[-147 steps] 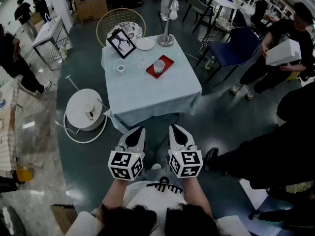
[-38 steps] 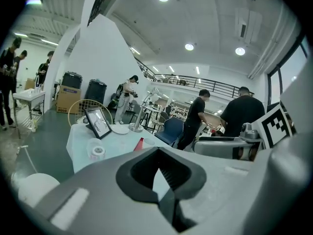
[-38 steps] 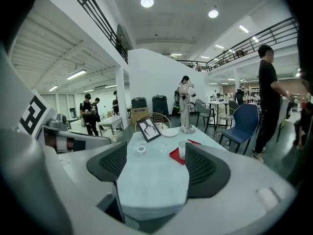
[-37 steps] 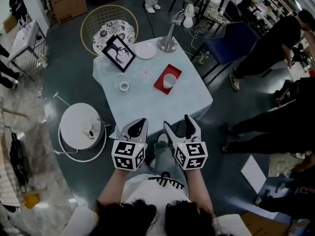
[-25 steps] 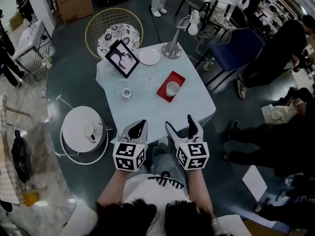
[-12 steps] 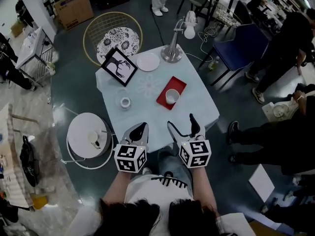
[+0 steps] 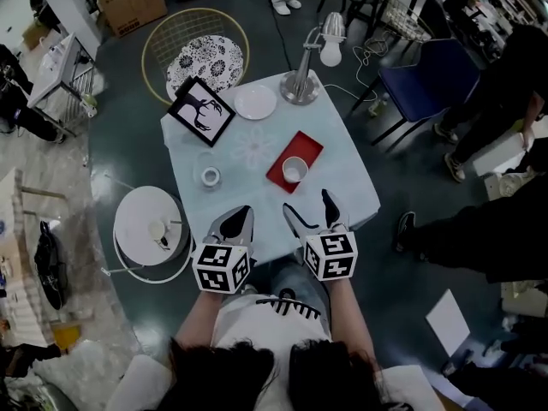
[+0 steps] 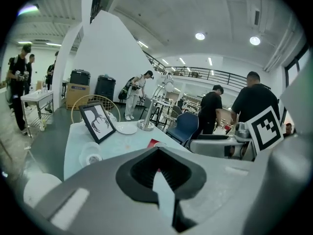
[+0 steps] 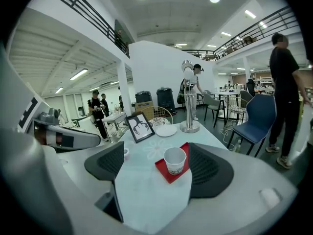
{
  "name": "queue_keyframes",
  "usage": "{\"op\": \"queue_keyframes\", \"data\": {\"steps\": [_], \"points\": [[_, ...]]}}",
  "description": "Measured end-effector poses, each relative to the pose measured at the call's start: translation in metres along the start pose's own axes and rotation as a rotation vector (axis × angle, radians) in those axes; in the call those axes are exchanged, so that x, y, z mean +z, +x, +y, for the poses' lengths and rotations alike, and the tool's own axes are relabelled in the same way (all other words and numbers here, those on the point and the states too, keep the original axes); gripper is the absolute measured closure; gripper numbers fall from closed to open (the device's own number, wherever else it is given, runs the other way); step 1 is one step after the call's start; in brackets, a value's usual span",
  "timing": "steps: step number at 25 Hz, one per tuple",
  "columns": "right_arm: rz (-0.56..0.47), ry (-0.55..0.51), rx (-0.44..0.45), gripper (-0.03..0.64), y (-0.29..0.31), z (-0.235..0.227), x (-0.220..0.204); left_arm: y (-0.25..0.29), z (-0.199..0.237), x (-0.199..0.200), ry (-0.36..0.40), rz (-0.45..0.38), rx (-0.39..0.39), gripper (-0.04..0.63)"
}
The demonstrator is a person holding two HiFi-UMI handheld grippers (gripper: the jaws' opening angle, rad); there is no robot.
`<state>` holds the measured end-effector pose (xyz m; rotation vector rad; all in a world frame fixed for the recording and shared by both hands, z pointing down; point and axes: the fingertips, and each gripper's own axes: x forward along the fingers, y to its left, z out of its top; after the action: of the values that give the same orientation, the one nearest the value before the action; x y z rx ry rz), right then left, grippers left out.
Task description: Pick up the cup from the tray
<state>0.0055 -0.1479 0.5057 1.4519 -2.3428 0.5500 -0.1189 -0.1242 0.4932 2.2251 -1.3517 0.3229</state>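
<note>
A white paper cup stands upright on a red tray on the light-blue clothed table. In the right gripper view the cup and tray sit ahead, framed between the spread jaws. My right gripper is open over the table's near edge, short of the cup, holding nothing. To its left my left gripper hovers at the same edge, its jaws shut and empty. The left gripper view shows only a sliver of the tray past the jaws.
Farther back on the table stand a framed picture, a white plate and a desk lamp; a small round dish lies left of the tray. A round white side table is left, a blue chair and people right.
The person has stepped up to the table, and both grippers now reach over its near edge. The right gripper's jaws have spread since the earliest frame. The cup and tray have not moved.
</note>
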Motion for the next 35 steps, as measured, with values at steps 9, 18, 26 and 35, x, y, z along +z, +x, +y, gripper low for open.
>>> {"op": "queue_keyframes", "data": {"steps": [9, 18, 26, 35], "points": [[0.068, -0.049, 0.051, 0.189, 0.040, -0.019, -0.005, 0.033, 0.000, 0.004, -0.017, 0.041, 0.043, 0.595], [0.141, -0.111, 0.102, 0.181, 0.078, -0.042, -0.014, 0.073, -0.001, 0.020, -0.017, 0.058, 0.071, 0.595], [0.201, -0.137, 0.184, 0.167, 0.114, -0.048, -0.024, 0.100, 0.003, 0.025, -0.057, 0.081, 0.109, 0.595], [0.315, -0.178, 0.234, 0.167, 0.145, -0.050, -0.059, 0.113, 0.010, 0.021, -0.055, 0.130, 0.167, 0.595]]}}
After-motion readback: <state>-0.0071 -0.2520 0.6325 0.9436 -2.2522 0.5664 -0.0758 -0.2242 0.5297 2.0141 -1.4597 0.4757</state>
